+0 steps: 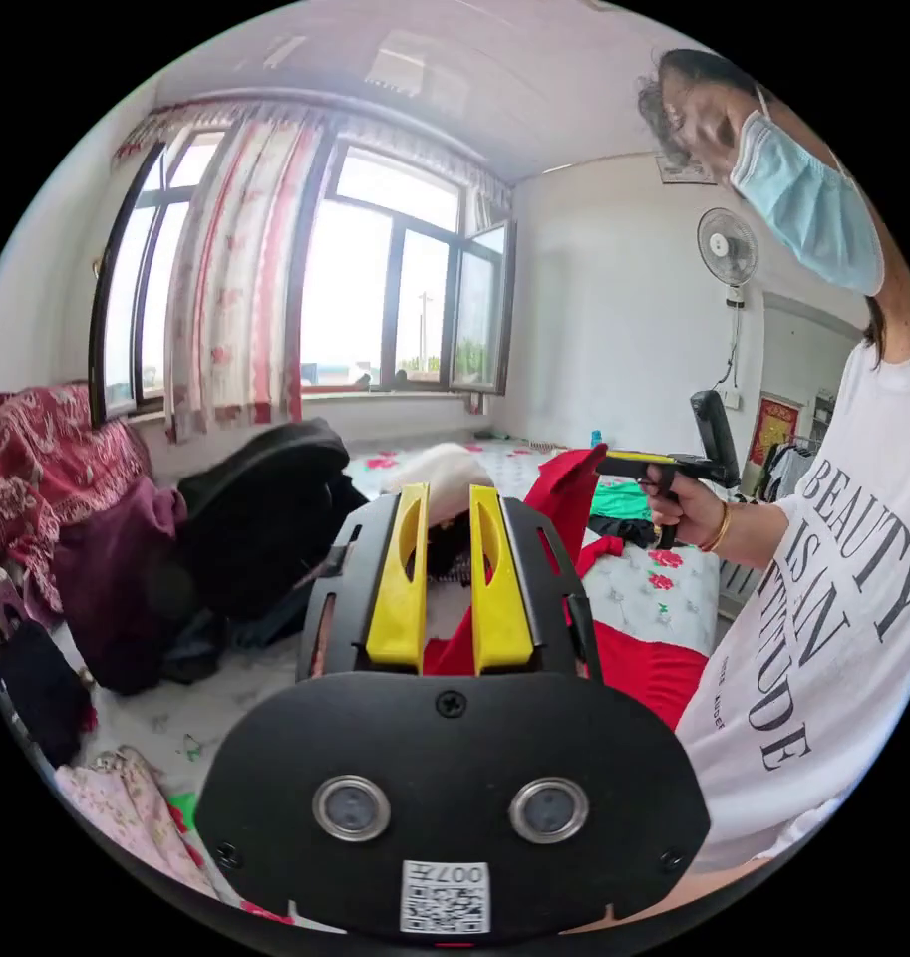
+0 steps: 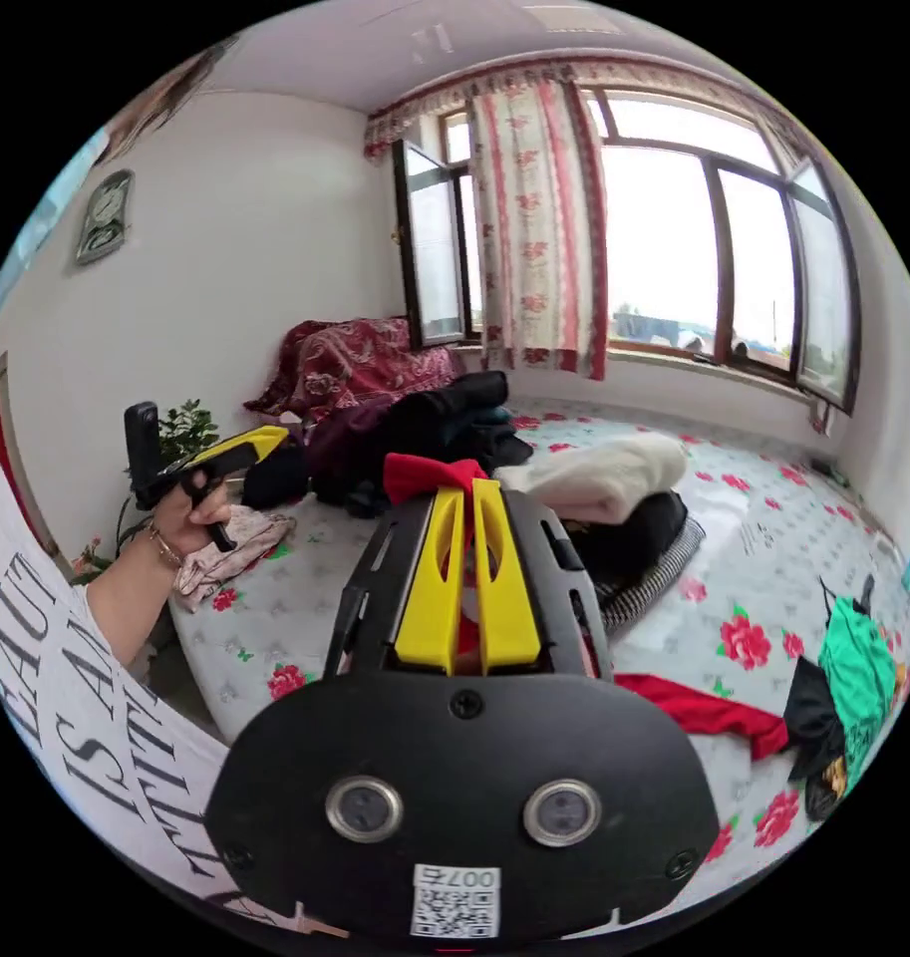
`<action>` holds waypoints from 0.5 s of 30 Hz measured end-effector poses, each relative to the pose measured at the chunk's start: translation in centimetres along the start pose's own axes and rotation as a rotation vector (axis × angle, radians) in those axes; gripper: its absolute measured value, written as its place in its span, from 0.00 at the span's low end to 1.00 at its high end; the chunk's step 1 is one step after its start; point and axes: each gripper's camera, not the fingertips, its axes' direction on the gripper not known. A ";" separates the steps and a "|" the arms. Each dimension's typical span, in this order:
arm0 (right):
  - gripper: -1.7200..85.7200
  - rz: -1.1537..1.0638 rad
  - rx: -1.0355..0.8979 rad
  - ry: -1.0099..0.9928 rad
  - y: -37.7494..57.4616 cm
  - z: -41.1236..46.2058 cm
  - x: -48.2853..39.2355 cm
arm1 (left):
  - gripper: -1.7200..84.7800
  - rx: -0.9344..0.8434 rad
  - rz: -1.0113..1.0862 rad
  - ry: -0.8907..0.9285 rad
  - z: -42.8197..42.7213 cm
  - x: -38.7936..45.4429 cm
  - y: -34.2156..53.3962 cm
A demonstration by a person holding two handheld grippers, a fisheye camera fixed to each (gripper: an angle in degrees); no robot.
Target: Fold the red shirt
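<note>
1. In the left gripper view, the left gripper (image 1: 447, 498) is pointing toward twelve o'clock with its yellow jaws standing slightly apart; red cloth is showing between them low down, but I cannot tell whether they are pinching it.
2. In the right gripper view, the right gripper (image 2: 466, 493) is pinching a corner of the red shirt (image 2: 430, 474), its jaws pressed nearly together on the cloth.
3. The red shirt (image 1: 574, 498) is hanging lifted above the bed (image 1: 664, 598), with more of it lying at four o'clock of the right gripper's own jaws.
4. A hand (image 1: 684, 508) is gripping the other tool at three o'clock in the left gripper view.
5. A green garment (image 2: 858, 663) is lying at three o'clock in the right gripper view, and dark clothes (image 2: 445, 419) are piling at twelve o'clock.
</note>
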 end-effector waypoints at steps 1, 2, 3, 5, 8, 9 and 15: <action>0.02 0.086 -0.026 0.052 1.7 -0.9 3.1 | 0.09 -0.080 -0.051 0.037 2.8 -0.6 1.8; 0.02 0.187 -0.073 0.102 3.9 -1.5 6.1 | 0.09 -0.166 -0.110 0.088 6.2 -1.2 4.1; 0.02 0.246 -0.101 0.122 5.0 -1.7 7.4 | 0.09 -0.213 -0.139 0.118 8.0 -1.4 5.4; 0.02 0.484 -0.209 0.165 10.6 -1.8 12.1 | 0.10 -0.412 -0.232 0.218 15.8 -1.6 10.8; 0.02 0.854 -0.335 0.134 18.5 -0.6 16.8 | 0.09 -0.639 -0.267 0.261 24.4 -1.2 16.2; 0.02 0.933 -0.345 0.126 19.9 -0.5 17.5 | 0.09 -0.669 -0.262 0.264 25.8 -1.1 16.7; 0.02 1.313 -0.118 0.015 24.9 -2.1 19.7 | 0.04 -0.942 -0.093 0.135 35.4 -1.6 19.4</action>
